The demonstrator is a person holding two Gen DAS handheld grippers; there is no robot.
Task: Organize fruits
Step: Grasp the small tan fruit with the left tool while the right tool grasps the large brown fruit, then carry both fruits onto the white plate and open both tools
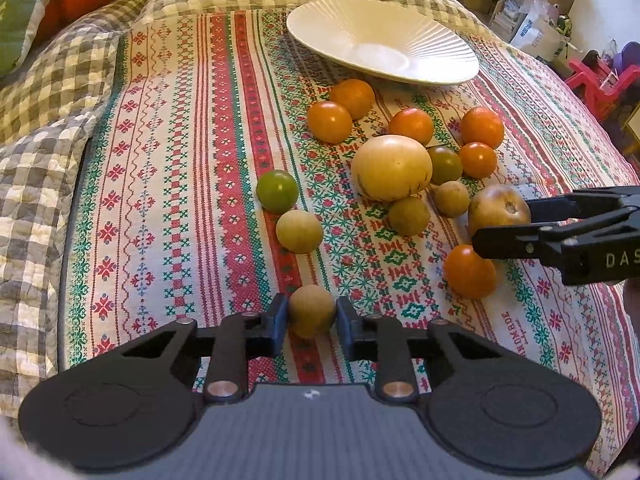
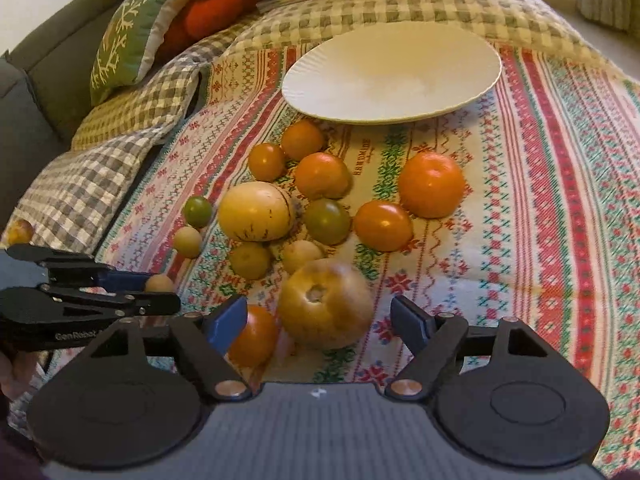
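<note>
Over a dozen fruits counted loose on patterned cloth (image 1: 192,184), near side of empty white plate (image 1: 448,64). At left: cloth edge giving onto soft checked quilt (image 1: 52,128), uneven ground, likely to let round fruit roll off. Left gripper (image 1: 312,320) found clamped on small tan fruit (image 1: 312,314), pads at its widest girth, fruit low on cloth at near edge. Judged light, firm and dull-skinned; hold adequate, gentle pressure advised. Clear lane noted along bare cloth to left of green tomato (image 1: 277,191) up to plate. Centre: large pale fruit (image 2: 256,212) ringed by smaller ones touching it, judged heaviest and smoothest of lot, best taken across its short width. At right: right gripper (image 2: 318,322) seen with jaws apart, straddling brownish fruit (image 2: 324,308), gaps showing at both pads, no grip yet. Fruit judged soft-skinned, bruisable; take across equator, away from stem dimple. Orange tomato (image 2: 252,336) lying just beside left finger, likely to be nudged on closing. Right of cluster: open cloth, ample room; plate rim low and far, judged fragile.
</note>
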